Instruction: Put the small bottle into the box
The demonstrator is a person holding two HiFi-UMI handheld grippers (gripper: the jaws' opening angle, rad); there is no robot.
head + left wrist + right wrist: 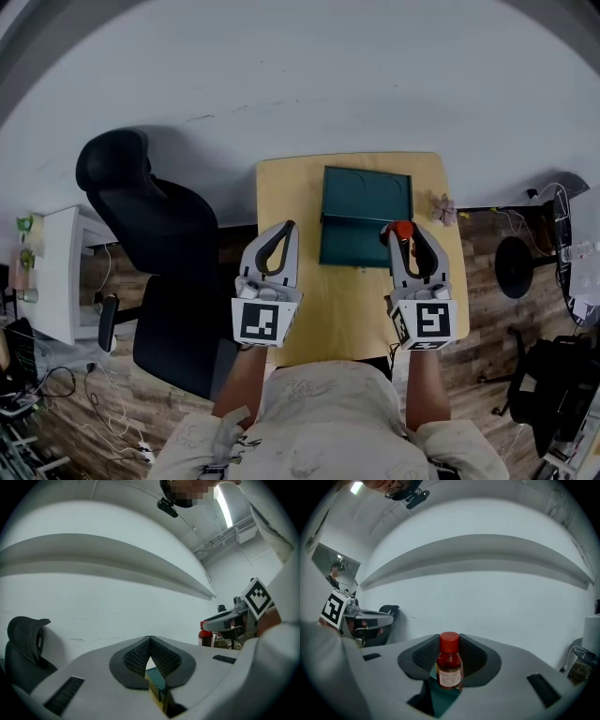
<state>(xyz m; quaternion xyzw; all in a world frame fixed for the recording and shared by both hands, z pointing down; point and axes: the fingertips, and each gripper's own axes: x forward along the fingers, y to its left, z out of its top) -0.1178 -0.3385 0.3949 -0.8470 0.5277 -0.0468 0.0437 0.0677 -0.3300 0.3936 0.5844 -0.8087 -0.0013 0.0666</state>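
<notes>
One small bottle [449,665] pinched in right tongs [450,644] beside box [364,211], left tongs [150,640] pressed together

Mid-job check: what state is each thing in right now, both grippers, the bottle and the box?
left gripper: jaws shut, nothing between them.
right gripper: jaws shut on the small bottle.
small bottle: red cap on, upright, not yet in the box.
box: on the table; open or closed, cannot tell.

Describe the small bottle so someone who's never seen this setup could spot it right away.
Find the small wooden table with the dark green box on it. Near the box's right edge, the right hand-held gripper clamps the small bottle. Its red cap and pale label stand out against the green.
</notes>
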